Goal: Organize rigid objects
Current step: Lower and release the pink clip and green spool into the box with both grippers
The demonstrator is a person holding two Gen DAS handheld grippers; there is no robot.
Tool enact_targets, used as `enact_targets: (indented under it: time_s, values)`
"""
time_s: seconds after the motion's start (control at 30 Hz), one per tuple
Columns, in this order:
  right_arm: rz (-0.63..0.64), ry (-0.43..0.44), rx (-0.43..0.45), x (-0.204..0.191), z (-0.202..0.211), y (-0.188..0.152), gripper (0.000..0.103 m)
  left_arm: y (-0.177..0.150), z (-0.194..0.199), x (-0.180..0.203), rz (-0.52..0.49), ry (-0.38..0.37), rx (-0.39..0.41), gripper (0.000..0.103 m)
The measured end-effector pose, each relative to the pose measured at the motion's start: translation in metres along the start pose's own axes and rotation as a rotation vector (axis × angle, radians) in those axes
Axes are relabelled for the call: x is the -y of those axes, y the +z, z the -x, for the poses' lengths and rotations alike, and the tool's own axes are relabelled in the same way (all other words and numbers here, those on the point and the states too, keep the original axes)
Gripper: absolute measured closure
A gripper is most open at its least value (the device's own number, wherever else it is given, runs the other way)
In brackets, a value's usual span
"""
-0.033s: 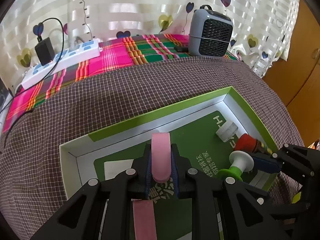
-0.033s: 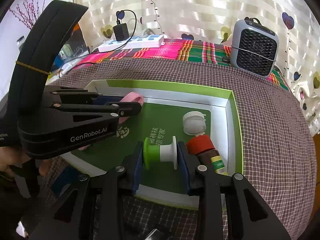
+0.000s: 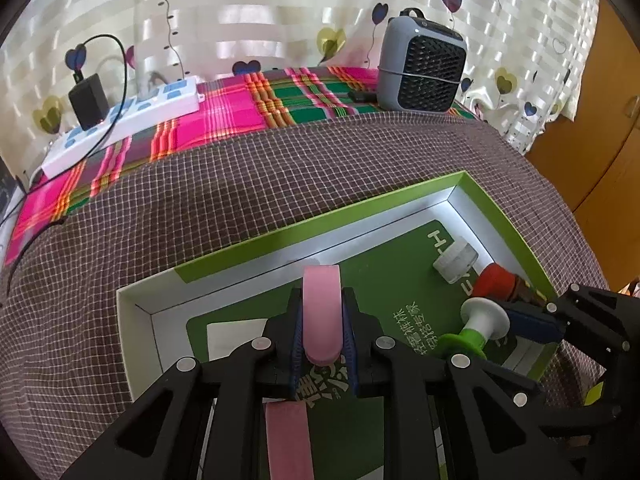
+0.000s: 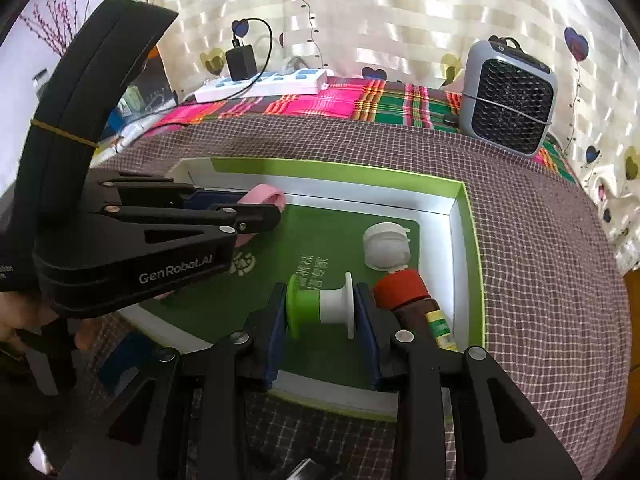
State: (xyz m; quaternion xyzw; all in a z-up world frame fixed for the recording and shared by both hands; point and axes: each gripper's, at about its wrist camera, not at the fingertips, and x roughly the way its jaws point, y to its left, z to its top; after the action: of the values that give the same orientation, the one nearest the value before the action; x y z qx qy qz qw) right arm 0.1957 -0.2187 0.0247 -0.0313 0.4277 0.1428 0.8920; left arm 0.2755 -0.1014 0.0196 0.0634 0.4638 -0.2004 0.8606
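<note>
A shallow box with a green rim point(image 3: 320, 232) and white walls lies on the checked cloth. My left gripper point(image 3: 322, 334) is shut on a pink ring point(image 3: 321, 280), held over the box's left part; from the right wrist view the same ring point(image 4: 266, 196) pokes out of that gripper point(image 4: 256, 208). My right gripper point(image 4: 320, 308) is shut on a green-and-white spool point(image 4: 304, 306), gripped by its two end flanges, low over the box floor. The spool point(image 3: 476, 328) also shows at the right in the left wrist view. Inside the box lie a white cap point(image 4: 386, 246) and a brown bottle with a red cap point(image 4: 400, 288).
At the back right on the plaid cloth stands a grey fan heater point(image 3: 420, 72). A white power strip point(image 3: 128, 120) with a black charger lies at the back left. A wooden cabinet point(image 3: 600, 140) is at the right, and a person's hand point(image 4: 16, 316) holds the left gripper.
</note>
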Motion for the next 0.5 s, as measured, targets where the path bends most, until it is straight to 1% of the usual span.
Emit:
enact_targets:
  time_s: [0.3, 0.5]
  values:
    - [0.026, -0.046, 0.002, -0.0002, -0.0037, 0.0004, 0.069, 0.0002, -0.0031, -0.0010, 0.004, -0.005, -0.003, 0.086]
    - [0.025, -0.048, -0.010, 0.0014, -0.0081, 0.0010, 0.069, 0.0005, -0.0040, -0.0030, 0.010, -0.009, -0.004, 0.086]
